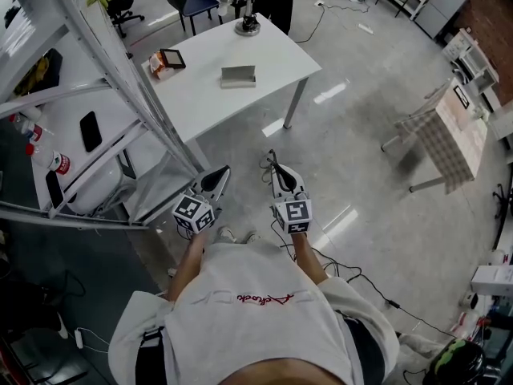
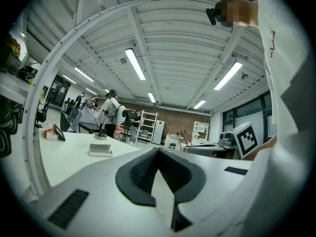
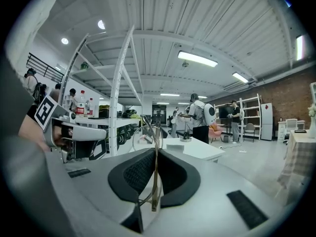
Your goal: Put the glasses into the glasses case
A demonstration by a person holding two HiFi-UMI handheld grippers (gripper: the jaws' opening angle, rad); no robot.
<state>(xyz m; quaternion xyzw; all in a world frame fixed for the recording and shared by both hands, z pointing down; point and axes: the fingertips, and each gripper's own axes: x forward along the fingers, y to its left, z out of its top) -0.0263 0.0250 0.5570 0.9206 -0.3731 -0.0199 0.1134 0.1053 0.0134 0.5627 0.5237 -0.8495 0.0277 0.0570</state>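
One pair of thin wire glasses (image 3: 155, 181) is being pinched edge-on between the nearly closed jaws of the right claw (image 3: 157, 151), with a lens ring standing up beyond the tips. The grey glasses case (image 1: 238, 75) is lying on the white tabletop (image 1: 272, 54), well apart from both claws, which are being held out over the floor. The left claw (image 2: 158, 151) is being held closed on nothing. The carrying step is judged to be in hand. Next, the tabletop is to be approached, and the case is probably to be steadied by the empty claw; whether it is lying open cannot be told. The grip on the frame is being shown clearly only by the right gripper view. The gap to the case is being shown only by the head view.
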